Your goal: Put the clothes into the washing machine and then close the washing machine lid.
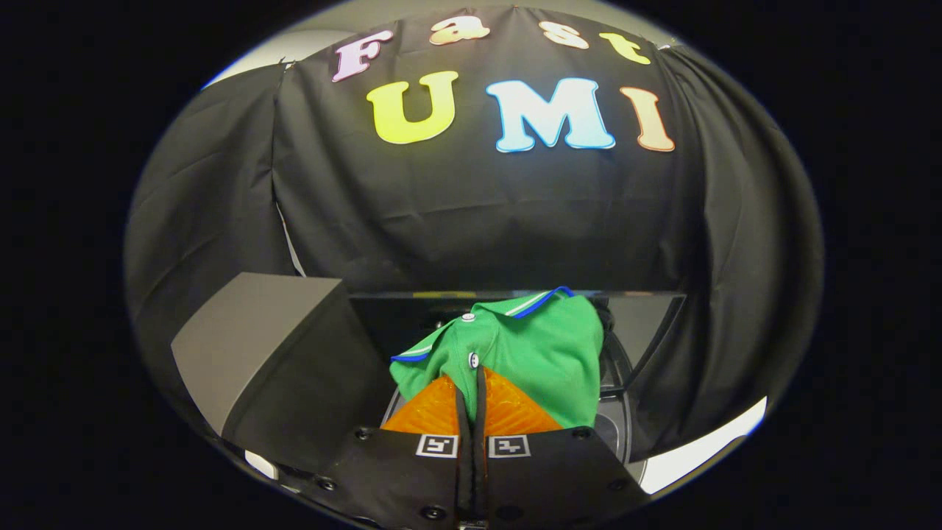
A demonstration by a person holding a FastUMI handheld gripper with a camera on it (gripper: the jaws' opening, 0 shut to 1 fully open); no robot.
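The jaws are pressed almost together, and the gripper [472, 379] pinches the green polo shirt [526, 350] at its button placket, so both fingers [462, 419] squeeze the cloth between them. The shirt hangs bunched just ahead of the fingers, with its blue-edged collar turned away from them. Below and behind the shirt I see the round opening of the washing machine [617, 383], and its dark lid [250, 346] stands raised at the left side of the opening. The shirt seems to be above the opening, but I cannot tell whether its lower part already touches the drum.

As I judge it, the step in hand is to lower the shirt into the drum. To do this well, the person should keep the grip firm, bring the cloth down over the middle of the opening, and release only when the whole bundle is inside the rim. If a sleeve or hem lies over the rim, the lid may not close fully afterwards.
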